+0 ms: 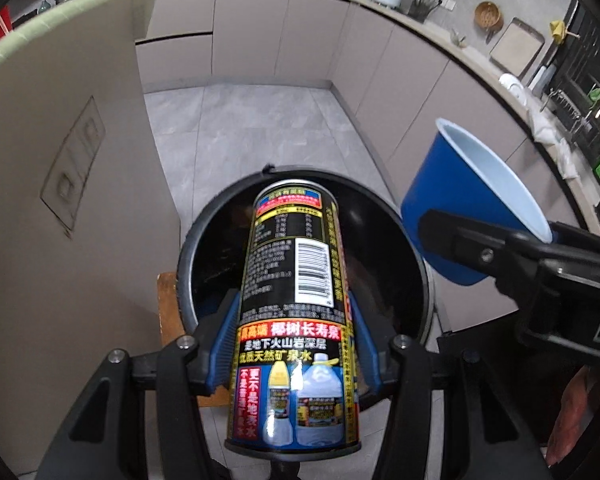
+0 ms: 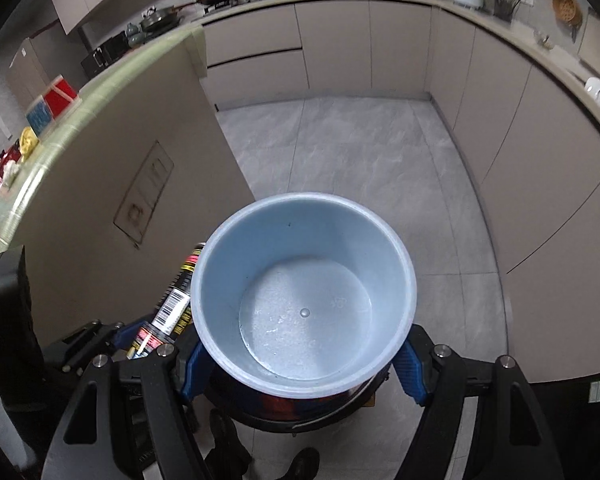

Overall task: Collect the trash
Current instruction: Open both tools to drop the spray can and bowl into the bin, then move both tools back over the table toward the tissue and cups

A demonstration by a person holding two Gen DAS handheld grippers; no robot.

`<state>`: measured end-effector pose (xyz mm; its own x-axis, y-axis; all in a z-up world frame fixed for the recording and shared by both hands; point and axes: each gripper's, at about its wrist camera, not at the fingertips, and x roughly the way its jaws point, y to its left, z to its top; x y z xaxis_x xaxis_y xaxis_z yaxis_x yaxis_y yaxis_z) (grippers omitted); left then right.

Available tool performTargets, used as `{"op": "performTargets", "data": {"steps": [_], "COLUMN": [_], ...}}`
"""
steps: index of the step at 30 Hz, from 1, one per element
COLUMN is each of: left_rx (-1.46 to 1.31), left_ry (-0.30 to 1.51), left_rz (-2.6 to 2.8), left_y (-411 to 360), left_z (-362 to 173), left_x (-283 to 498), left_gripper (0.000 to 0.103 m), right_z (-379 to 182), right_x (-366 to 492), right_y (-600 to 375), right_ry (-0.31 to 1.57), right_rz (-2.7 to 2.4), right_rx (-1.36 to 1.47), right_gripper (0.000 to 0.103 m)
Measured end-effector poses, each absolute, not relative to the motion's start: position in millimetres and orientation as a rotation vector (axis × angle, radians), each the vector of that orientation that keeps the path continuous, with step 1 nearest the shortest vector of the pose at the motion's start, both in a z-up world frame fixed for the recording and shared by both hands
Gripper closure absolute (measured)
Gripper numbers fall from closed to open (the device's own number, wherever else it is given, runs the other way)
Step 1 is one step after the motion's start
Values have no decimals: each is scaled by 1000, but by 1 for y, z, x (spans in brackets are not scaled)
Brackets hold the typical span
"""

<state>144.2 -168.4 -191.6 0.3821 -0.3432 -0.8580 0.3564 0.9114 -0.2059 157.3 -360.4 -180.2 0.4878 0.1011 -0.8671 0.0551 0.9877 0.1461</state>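
My left gripper is shut on a tall black drink can with Chinese print and a barcode, held over the open black trash bin on the floor. My right gripper is shut on a blue paper cup with a pale, empty inside. In the left wrist view the cup hangs at the bin's right edge, held by the right gripper. In the right wrist view the can shows to the left of the cup; the bin is mostly hidden under the cup.
A beige island cabinet with a green top edge stands close on the left. Kitchen counters with cookware curve along the back and right. Grey tiled floor lies beyond the bin. A wooden stool edge sits left of the bin.
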Motion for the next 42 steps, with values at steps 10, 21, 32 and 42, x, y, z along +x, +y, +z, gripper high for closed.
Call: {"op": "performTargets", "data": {"steps": [10, 21, 32, 42], "left_rx": [20, 15, -7, -77], "left_ry": [1155, 1070, 949, 849], "left_rz": [-397, -298, -246, -149], "left_y": [-178, -159, -127, -63], "left_z": [-225, -186, -115, -56], "left_x": [159, 150, 154, 143], "left_gripper": [47, 17, 17, 17], "right_z": [-230, -201, -129, -65], "right_x": [193, 190, 189, 189], "right_y": [-366, -391, -374, -316], "right_ry": [1163, 1105, 1003, 887], "right_rz": [104, 0, 8, 78], "right_rx": [214, 281, 195, 80], "right_gripper": [26, 0, 0, 0]}}
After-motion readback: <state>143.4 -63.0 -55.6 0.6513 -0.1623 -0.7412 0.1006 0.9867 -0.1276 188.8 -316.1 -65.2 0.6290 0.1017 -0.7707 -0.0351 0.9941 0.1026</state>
